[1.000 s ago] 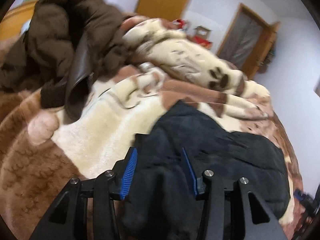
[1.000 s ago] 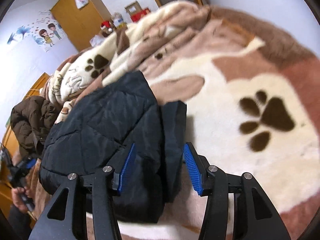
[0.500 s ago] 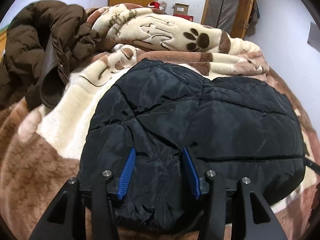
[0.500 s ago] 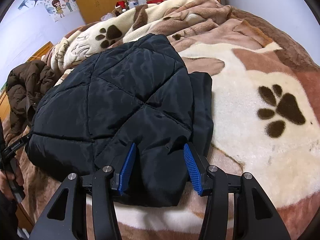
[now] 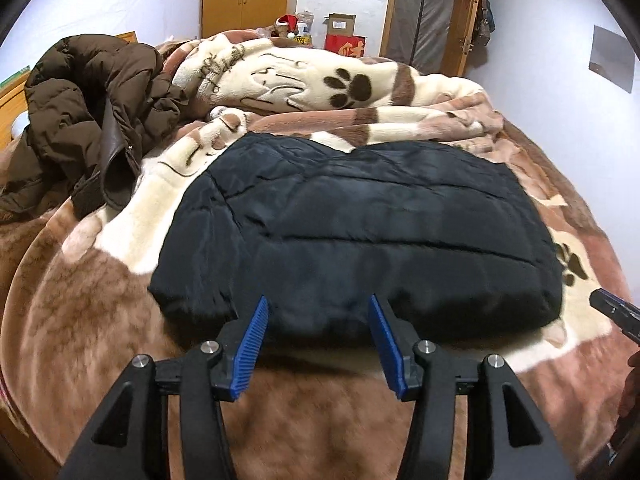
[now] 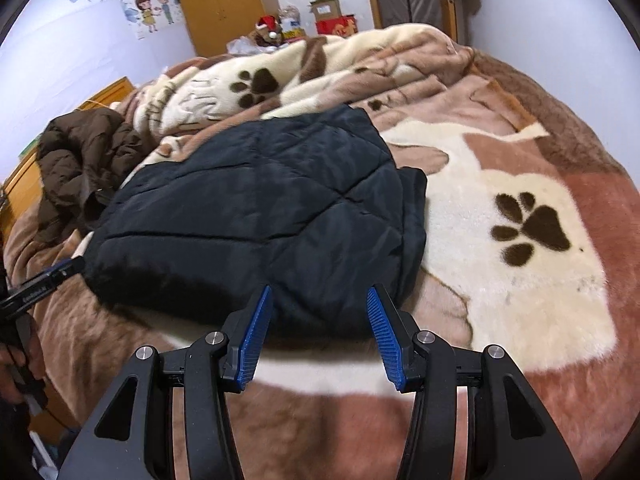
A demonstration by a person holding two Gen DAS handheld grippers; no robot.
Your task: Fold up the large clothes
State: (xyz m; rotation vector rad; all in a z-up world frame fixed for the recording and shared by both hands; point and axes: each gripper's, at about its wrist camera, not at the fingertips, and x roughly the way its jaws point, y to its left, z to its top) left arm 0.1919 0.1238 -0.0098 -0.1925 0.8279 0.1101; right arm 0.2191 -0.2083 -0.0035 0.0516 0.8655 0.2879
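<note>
Bed under paw-print blanket (image 5: 100, 300); folded black jacket (image 5: 360, 232) flat at centre; brown coat (image 5: 80, 120) heaped beside it.

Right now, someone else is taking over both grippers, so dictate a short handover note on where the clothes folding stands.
Left gripper: open, empty, its jaws have just been opening; it sits at the near edge of the black quilted jacket.
Right gripper: open, empty, at the jacket's near right corner.
Done: the black jacket lies folded into a compact rectangle on the paw-print blanket.
Left: the brown puffer jacket is a crumpled, unfolded heap at the far left of the bed.
</note>
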